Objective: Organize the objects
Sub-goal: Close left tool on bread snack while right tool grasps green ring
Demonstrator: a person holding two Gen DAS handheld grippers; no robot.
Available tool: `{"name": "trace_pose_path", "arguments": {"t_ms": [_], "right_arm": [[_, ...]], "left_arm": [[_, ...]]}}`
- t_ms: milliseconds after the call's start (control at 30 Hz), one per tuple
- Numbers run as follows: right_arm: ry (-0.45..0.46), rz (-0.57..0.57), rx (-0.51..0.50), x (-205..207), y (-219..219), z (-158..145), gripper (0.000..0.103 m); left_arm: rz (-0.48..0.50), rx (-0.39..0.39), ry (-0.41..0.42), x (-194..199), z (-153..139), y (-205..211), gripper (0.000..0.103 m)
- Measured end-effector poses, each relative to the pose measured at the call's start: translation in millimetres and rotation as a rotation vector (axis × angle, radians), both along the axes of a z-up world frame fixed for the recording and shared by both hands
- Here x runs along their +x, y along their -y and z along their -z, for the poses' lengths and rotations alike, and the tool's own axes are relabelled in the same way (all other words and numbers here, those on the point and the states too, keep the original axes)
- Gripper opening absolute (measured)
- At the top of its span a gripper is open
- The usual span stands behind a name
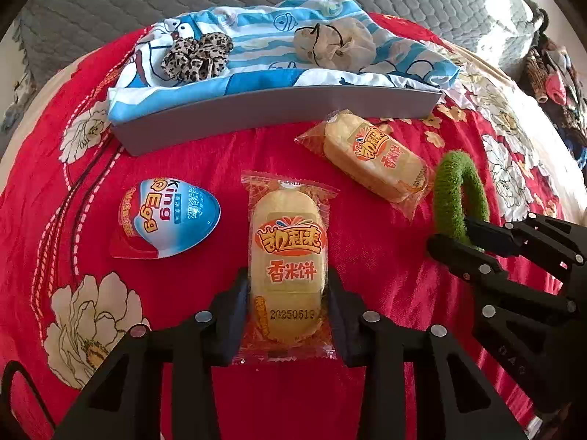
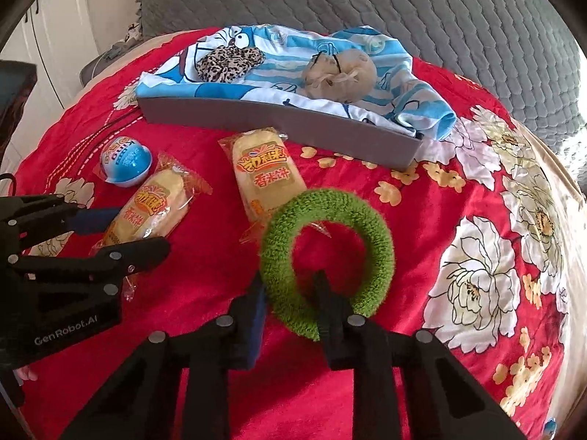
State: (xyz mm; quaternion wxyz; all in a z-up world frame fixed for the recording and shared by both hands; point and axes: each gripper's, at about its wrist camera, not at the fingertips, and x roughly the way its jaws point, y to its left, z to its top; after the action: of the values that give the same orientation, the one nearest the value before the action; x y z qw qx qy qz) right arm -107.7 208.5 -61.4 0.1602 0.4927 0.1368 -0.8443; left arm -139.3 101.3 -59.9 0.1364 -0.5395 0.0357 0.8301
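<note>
Left hand-held gripper point(image 1: 288, 286) level — pinching rice cracker packet point(image 1: 287, 267), right hand-held gripper point(image 2: 293, 308) clamping green ring point(image 2: 326, 260).

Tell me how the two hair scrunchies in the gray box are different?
The leopard-print fabric scrunchie is brown and black with spots; the plain beige fabric scrunchie has no spots, only thin dark lines across it. The leopard-print fabric scrunchie lies toward the left end of the gray rectangular box; the plain beige fabric scrunchie lies toward the right end. Both are bunched up and rest on the blue-and-white cartoon cloth in the box.
</note>
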Motion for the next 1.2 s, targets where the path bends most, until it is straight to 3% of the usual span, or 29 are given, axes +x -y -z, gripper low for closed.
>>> {"name": "trace_pose_path", "arguments": {"t_ms": [1200], "right_arm": [[0.02, 0.009, -0.061, 19.4, -7.3, -12.6, 0.02]], "left_arm": [[0.004, -0.015, 0.003, 15.0, -9.7, 9.3, 0.039]]}}
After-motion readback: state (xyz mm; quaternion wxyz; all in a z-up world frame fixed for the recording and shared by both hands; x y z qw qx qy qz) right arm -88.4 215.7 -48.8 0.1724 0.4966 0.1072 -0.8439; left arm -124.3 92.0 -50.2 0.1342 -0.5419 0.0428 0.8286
